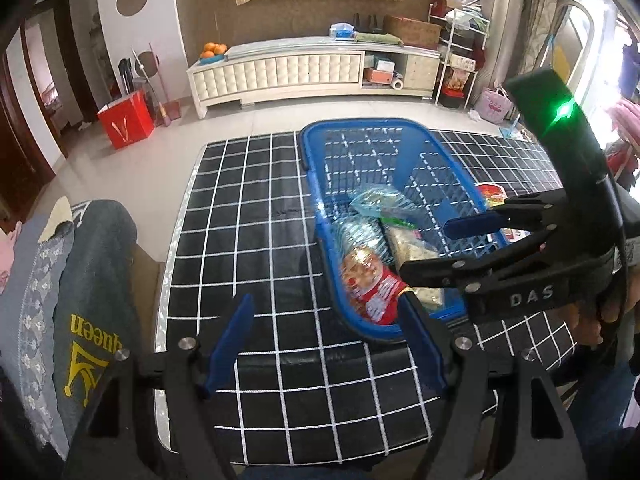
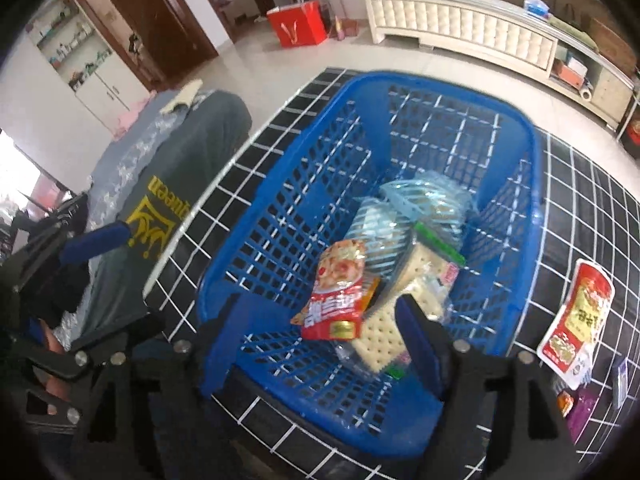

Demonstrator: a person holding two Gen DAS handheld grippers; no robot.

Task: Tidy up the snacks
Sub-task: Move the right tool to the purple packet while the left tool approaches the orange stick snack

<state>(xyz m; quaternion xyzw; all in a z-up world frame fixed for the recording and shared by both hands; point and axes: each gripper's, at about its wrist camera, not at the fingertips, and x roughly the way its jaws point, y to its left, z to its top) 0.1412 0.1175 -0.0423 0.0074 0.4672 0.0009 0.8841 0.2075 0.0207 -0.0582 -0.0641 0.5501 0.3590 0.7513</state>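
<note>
Blue slotted plastic basket (image 2: 280,208) on the black, white-gridded tabletop (image 1: 260,240), holding a red snack packet (image 2: 340,292), a clear pack of square crackers (image 2: 404,312) and pale blue wrapped packs (image 2: 420,204). Right gripper (image 2: 320,344) spread wide over the basket's near end, empty; left gripper (image 1: 324,344) likewise spread and empty above the tabletop's near edge. A second red packet (image 2: 576,316) lies on the tabletop just right of the basket.
</note>
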